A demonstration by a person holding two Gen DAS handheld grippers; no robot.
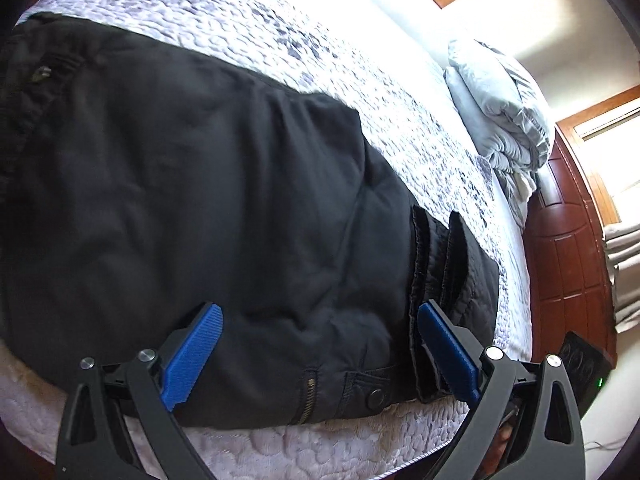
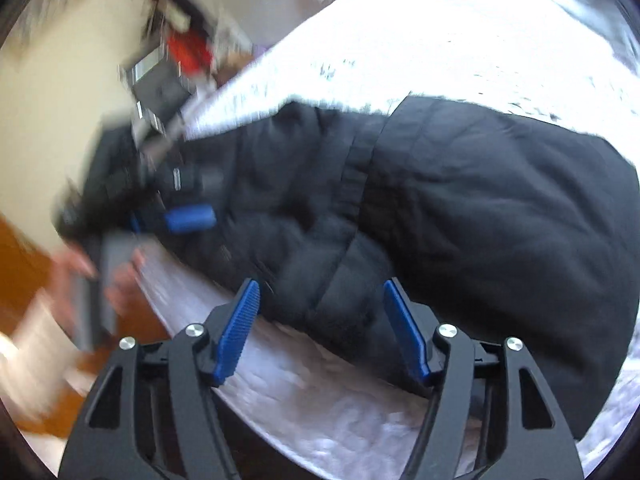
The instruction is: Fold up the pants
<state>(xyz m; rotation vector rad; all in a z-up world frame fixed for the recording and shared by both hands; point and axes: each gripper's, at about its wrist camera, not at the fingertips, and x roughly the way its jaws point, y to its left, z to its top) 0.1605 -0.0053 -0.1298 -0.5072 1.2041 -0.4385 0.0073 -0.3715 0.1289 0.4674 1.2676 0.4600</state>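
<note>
Black pants [image 1: 200, 208] lie flat across a white patterned bed [image 1: 320, 40], with the waistband, button and zipper near the bed's front edge. My left gripper [image 1: 320, 324] is open just above the pants near the waist, blue pads spread wide, holding nothing. In the blurred right wrist view the pants [image 2: 480, 208] lie bunched on the bed [image 2: 440, 40]. My right gripper [image 2: 320, 304] is open over their near edge, empty. The left gripper [image 2: 176, 216] and the hand holding it show at the left of that view.
A folded grey blanket [image 1: 500, 112] lies at the far right of the bed. A brown wooden headboard [image 1: 568, 248] stands beyond it. A dark device with a green light [image 1: 588, 364] sits below the bed edge. Blurred dark and red objects [image 2: 180, 52] stand by the wall.
</note>
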